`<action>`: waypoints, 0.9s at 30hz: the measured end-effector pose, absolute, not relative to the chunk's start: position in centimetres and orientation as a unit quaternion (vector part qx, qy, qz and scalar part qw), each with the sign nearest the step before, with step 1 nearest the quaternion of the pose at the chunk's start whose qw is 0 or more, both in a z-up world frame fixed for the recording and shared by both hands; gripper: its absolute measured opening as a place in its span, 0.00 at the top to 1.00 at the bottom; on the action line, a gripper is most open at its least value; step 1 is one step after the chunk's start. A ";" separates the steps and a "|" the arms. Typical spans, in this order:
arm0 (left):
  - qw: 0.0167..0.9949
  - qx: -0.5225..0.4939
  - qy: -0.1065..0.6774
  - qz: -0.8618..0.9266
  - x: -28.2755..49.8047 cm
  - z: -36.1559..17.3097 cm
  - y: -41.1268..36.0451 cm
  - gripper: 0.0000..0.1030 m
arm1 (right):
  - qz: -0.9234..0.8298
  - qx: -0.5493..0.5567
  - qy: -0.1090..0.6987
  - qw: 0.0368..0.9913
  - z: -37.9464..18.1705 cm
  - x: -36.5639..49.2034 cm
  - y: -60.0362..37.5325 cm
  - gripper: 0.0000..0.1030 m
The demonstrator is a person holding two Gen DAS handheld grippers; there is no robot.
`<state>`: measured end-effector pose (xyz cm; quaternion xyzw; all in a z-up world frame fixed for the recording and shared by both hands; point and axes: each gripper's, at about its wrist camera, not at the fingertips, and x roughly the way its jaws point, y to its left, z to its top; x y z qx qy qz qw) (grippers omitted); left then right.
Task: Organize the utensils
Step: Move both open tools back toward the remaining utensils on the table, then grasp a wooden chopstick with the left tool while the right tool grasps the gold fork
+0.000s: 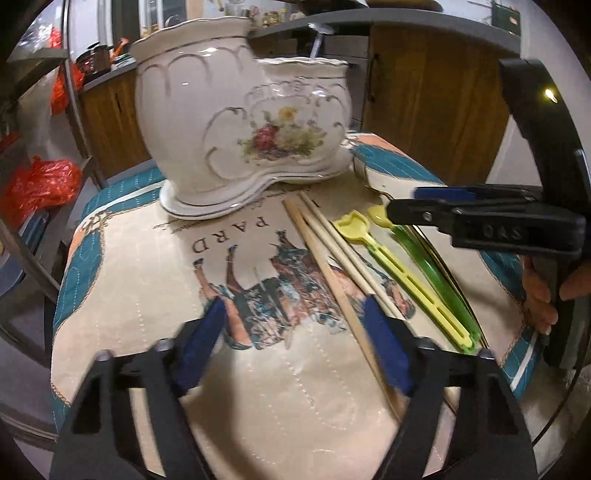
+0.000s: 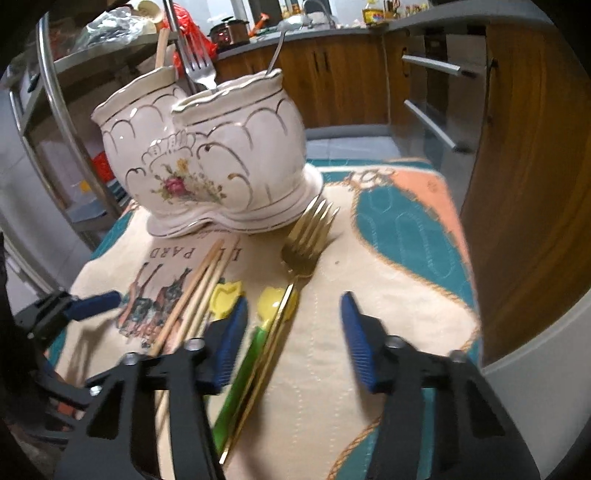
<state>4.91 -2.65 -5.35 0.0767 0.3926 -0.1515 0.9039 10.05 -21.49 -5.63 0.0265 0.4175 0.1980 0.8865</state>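
Note:
A white floral ceramic utensil holder with two compartments stands at the far end of a printed mat. It holds a silver fork and other handles. Wooden chopsticks, a yellow scoop, a green-handled yellow scoop and a gold fork lie on the mat. My left gripper is open over the chopsticks' near ends. My right gripper is open above the gold fork's handle and the green handle.
Wooden kitchen cabinets and a counter with appliances lie behind. A metal rack with red bags stands at the left. The mat's right part beside the gold fork carries nothing.

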 end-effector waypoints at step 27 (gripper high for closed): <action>0.879 0.116 0.440 -0.145 6.8 -5.0 -1.0 0.87 | 0.195 -0.060 0.428 0.880 -6.0 9.4 -22.5 0.74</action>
